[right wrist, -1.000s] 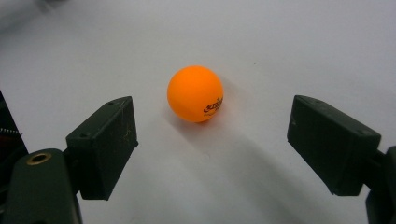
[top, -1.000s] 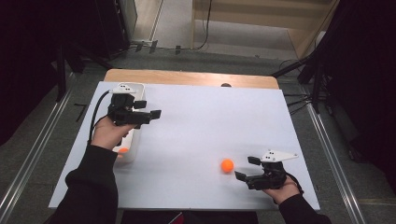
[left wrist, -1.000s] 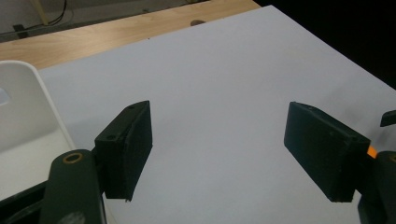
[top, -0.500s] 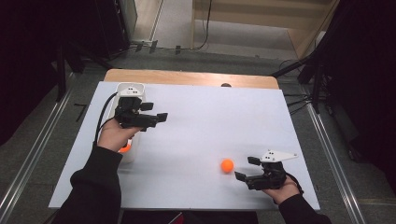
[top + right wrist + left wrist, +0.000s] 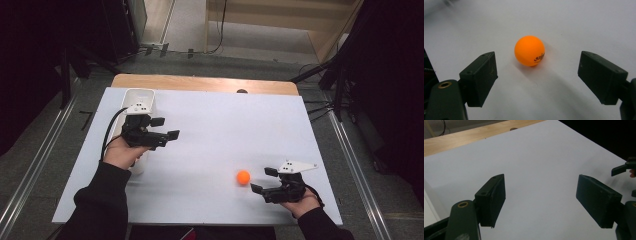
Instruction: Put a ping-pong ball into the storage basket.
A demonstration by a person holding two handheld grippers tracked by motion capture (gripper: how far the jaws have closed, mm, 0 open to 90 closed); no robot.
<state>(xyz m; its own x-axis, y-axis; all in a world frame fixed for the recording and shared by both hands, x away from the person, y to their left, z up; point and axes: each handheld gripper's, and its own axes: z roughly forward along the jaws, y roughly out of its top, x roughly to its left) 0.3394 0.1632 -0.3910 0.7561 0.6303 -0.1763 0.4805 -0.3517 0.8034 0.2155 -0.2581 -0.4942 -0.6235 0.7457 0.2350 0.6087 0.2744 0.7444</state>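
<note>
right gripper [image 5: 537, 75] jaws wide, empty, low at near right of the table [image 5: 210, 125] | orange ball [image 5: 529, 50] loose just ahead, centred on the gap; ease forward until pads flank its widest part, close gently or it rolls | left gripper [image 5: 167, 127] half open, empty, beside white box [image 5: 140, 96]

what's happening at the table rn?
A person holds a two-jaw gripper in each hand over a white table. The right gripper is open, with the orange ball lying on the table just ahead of its jaws, not touched. The left gripper is open and empty, by the white container at the table's left edge.
</note>
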